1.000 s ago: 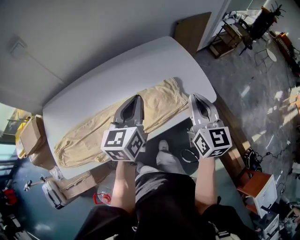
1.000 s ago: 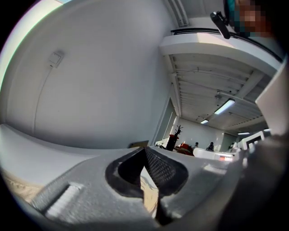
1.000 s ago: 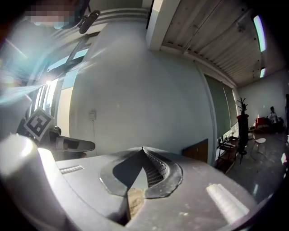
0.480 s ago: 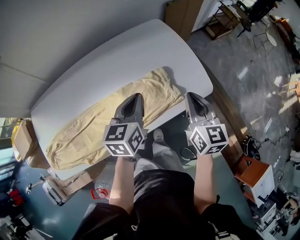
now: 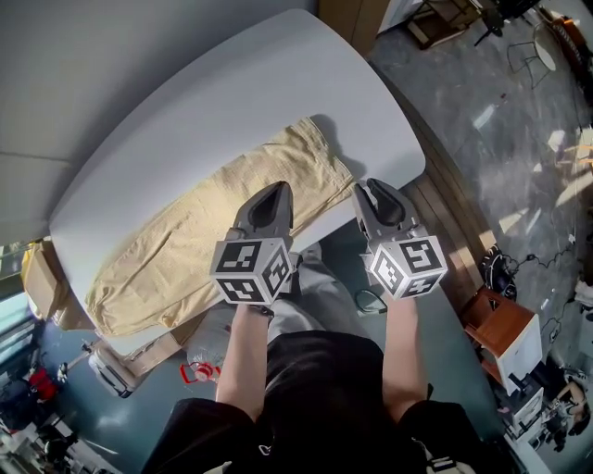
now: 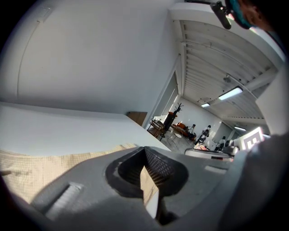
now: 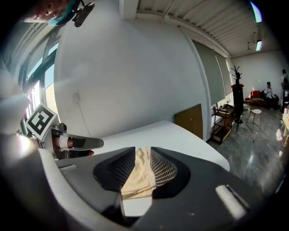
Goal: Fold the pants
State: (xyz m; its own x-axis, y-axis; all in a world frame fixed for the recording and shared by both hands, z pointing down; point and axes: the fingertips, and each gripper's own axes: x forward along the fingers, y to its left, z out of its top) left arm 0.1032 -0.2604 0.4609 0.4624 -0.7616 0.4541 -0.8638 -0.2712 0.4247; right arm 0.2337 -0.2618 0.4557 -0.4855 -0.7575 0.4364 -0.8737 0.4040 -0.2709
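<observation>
Tan pants [image 5: 185,241] lie flat along the white table [image 5: 232,102], waist end at the right near the front edge. My left gripper [image 5: 278,190] hovers over the near edge of the pants by the waist; its tips meet, shut on nothing [image 6: 144,149]. My right gripper [image 5: 364,190] hangs at the table's front edge, just right of the waist corner. Its jaws have just been opening and stand apart [image 7: 143,151] with nothing between them. The waist of the pants [image 7: 137,176] shows beyond the gap. The pants [image 6: 27,171] also spread at the lower left of the left gripper view.
Cardboard boxes [image 5: 46,287] sit on the floor under the table's left end. A brown panel [image 5: 347,14] leans at the far side, and a brown stool [image 5: 491,324] stands on the right. The person's legs are close to the table's front edge.
Both grippers have come down and forward toward the waist end of the pants. The right jaws have parted; the left ones stay together.
</observation>
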